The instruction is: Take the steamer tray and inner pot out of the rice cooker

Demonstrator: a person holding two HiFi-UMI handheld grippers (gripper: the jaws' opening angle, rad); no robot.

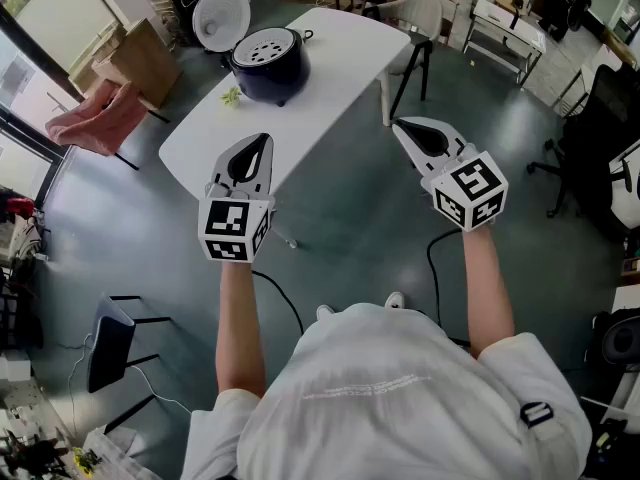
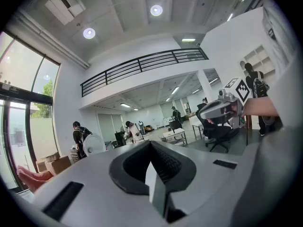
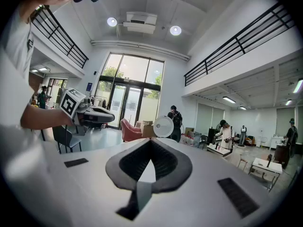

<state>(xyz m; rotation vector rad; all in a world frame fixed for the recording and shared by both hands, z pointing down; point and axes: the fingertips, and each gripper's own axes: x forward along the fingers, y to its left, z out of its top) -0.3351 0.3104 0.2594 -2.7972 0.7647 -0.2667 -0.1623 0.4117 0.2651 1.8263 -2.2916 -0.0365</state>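
The cooker (image 1: 268, 68) stands toward the far left of the white table (image 1: 340, 58), its lid (image 1: 221, 16) tipped up and open, and the perforated tray (image 1: 268, 46) sits in its mouth. A small green thing (image 1: 232, 95) lies just beside it on the table. Well apart from the cooker, nearer the person, the left gripper (image 1: 262, 140) and right gripper (image 1: 398, 124) are held out side by side, each with jaws pressed together and nothing between them
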